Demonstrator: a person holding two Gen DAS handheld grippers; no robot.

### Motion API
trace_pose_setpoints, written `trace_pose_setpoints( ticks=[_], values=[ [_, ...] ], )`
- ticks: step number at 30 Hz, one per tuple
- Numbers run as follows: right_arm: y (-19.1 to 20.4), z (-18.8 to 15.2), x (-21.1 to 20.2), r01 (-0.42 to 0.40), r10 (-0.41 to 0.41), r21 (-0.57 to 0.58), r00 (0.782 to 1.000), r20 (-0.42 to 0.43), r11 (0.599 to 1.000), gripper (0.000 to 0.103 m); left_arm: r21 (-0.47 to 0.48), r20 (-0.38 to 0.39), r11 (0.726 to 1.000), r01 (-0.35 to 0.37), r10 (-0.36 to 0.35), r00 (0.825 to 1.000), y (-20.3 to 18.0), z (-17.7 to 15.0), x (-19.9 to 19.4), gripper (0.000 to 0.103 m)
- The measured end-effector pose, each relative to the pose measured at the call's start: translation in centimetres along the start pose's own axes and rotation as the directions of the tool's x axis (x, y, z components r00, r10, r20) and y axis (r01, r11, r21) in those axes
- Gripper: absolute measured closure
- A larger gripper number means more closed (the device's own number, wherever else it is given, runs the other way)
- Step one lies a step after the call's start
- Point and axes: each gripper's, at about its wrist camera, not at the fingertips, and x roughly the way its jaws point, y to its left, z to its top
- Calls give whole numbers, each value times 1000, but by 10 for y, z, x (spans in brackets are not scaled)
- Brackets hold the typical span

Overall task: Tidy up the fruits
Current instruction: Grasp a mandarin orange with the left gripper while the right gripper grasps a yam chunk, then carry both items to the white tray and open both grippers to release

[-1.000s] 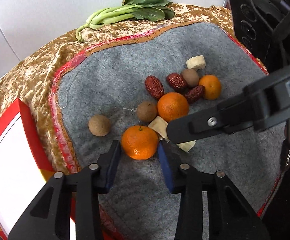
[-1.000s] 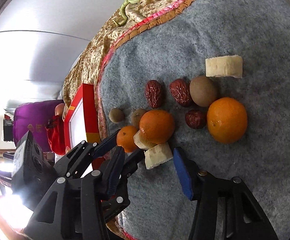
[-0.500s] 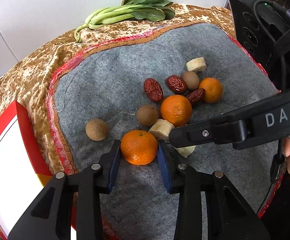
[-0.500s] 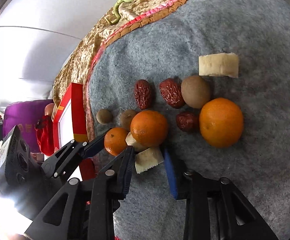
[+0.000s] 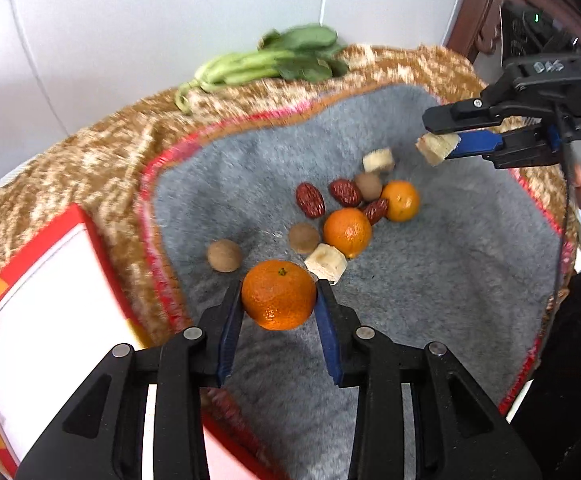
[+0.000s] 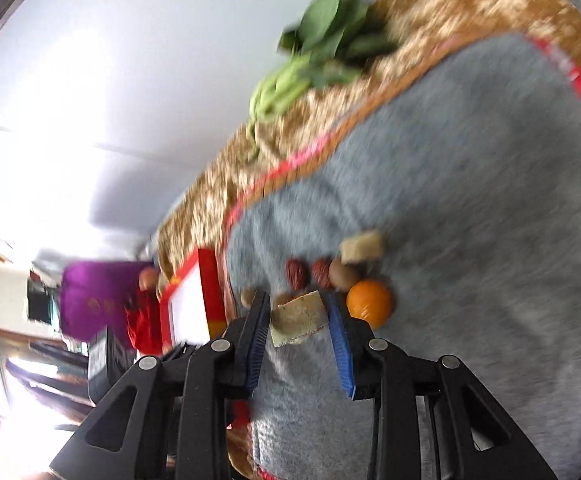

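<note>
Already both grippers were loaded: the left gripper pinched an orange just above the grey mat, the right gripper clamped a banana chunk aloft. That soft chunk could crush or slip.

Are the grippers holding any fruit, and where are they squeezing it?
Yes. The left gripper pinches an orange by its two sides. The right gripper pinches a banana chunk across its sides, lifted off the grey mat.
</note>
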Motion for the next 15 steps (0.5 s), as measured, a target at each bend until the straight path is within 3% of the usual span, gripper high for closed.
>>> trace_pose_setpoints(
  ticks=[4,8,15],
  values=[
    [3,2,-9,-19,19,-14,999,26,1000,73,-59,48,998,-16,18,999,15,-6,-28,70],
    [22,-8,12,-47,46,-61,999,-14,997,73,-153,76,987,-53,65,995,38,-21,-54,70],
    [95,-76,90,-146,98,-261,977,-189,954,73,-322,29,932,-165,183,983,73,-66,-71,70]
  ],
)
